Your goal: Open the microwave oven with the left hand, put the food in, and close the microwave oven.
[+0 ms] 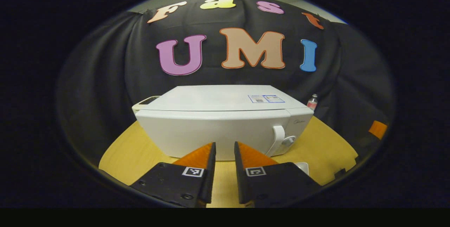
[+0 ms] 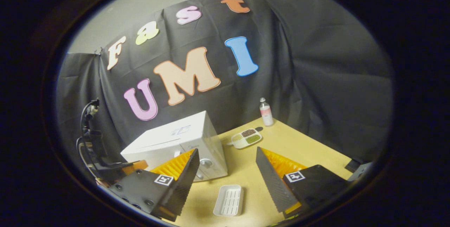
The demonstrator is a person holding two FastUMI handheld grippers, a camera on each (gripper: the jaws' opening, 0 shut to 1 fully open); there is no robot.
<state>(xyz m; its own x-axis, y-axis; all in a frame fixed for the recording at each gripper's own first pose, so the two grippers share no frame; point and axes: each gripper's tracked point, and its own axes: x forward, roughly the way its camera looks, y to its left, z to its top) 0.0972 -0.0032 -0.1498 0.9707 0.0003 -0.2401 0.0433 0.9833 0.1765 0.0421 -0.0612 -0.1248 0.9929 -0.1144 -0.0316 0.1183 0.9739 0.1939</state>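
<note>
The white microwave (image 1: 218, 121) stands on the wooden table with its door closed; its handle (image 1: 278, 139) and a knob (image 1: 288, 141) are at the front right. My left gripper (image 1: 224, 147) hovers just in front of the door, open by a narrow gap with nothing in it. In the right gripper view the microwave (image 2: 182, 141) is at the left. A white divided dish of food (image 2: 246, 137) lies to the right of it. My right gripper (image 2: 226, 155) is wide open and empty above the table, with a white ribbed tray (image 2: 229, 200) below and between its fingers.
A small bottle (image 2: 265, 111) stands at the table's back edge near the cloth wall, also seen as the bottle (image 1: 312, 101) behind the microwave. A dark rig with cables (image 2: 92, 142) is at the left of the microwave. The tray's corner (image 1: 303, 166) peeks out beside my left gripper.
</note>
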